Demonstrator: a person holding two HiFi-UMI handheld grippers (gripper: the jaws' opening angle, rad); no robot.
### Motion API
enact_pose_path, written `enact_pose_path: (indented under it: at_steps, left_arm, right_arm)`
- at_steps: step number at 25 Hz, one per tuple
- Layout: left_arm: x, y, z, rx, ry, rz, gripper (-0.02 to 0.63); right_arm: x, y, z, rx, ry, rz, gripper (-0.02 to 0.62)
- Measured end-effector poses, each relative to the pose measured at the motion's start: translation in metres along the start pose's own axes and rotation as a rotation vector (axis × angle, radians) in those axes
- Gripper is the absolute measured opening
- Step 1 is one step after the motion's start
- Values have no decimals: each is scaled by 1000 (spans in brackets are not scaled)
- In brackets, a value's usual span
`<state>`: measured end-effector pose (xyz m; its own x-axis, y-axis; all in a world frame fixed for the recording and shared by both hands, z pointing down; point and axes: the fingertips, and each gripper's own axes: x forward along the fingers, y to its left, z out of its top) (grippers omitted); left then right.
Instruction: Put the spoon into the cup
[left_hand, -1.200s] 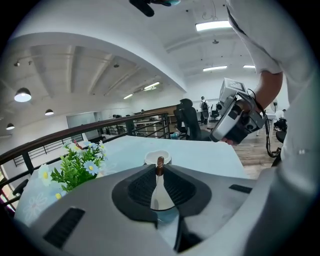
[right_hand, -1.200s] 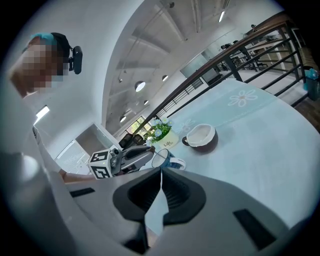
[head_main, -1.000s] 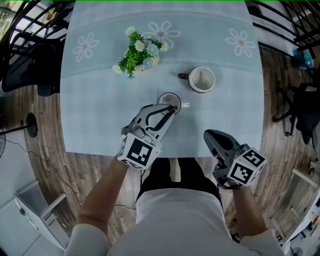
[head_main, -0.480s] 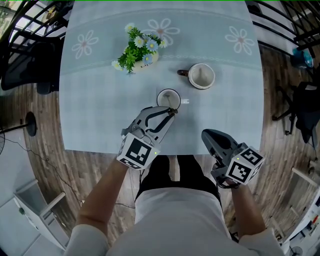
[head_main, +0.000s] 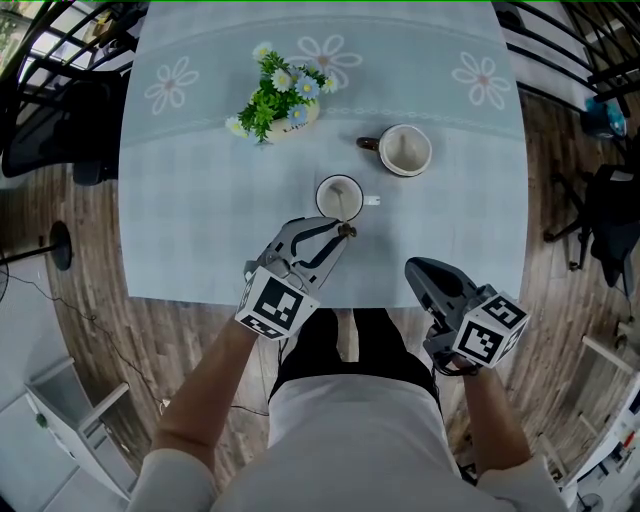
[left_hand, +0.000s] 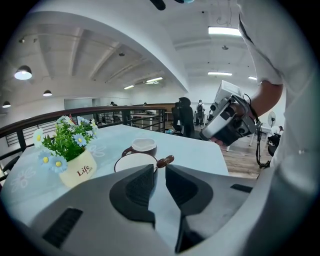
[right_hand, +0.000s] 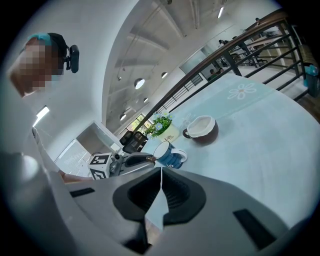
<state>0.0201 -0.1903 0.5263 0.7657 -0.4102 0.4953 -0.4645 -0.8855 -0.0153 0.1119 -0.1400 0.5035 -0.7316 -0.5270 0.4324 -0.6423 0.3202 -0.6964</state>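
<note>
A blue cup (head_main: 339, 197) with a white inside stands near the middle of the table; it also shows in the left gripper view as the cup (left_hand: 134, 162) and in the right gripper view as the cup (right_hand: 167, 152). My left gripper (head_main: 343, 232) sits just short of the cup's near rim, shut on the spoon. Only the spoon's brown end (head_main: 347, 230) pokes out past the tips, as the brown end (left_hand: 165, 161) also shows. My right gripper (head_main: 415, 268) hangs at the table's near edge, shut, with nothing in it.
A brown mug (head_main: 403, 152) stands behind and to the right of the cup. A pot of flowers (head_main: 280, 100) sits at the back left. The pale blue tablecloth (head_main: 200, 230) ends at the near edge by my body. Chairs and a railing ring the table.
My left gripper has drawn back toward my body; the spoon's brown end went from over the cup's mouth to just outside its near rim. The right gripper stayed put.
</note>
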Motion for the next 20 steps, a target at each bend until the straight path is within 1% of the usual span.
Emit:
enact_pose_path:
  at_steps: [7,13,20]
  left_arm:
    - [-5,-2,-8,-33,16,8,108]
    - [-21,-1,-10,-82,8,27,112]
    - [-49,19,8,-135,-30,99,107]
  right_arm:
    - [2,1,0,-1,2,-6,25]
    - [3,4,10,-15,-15,-14,25]
    - [6,22,31,-60,-50,-12,25]
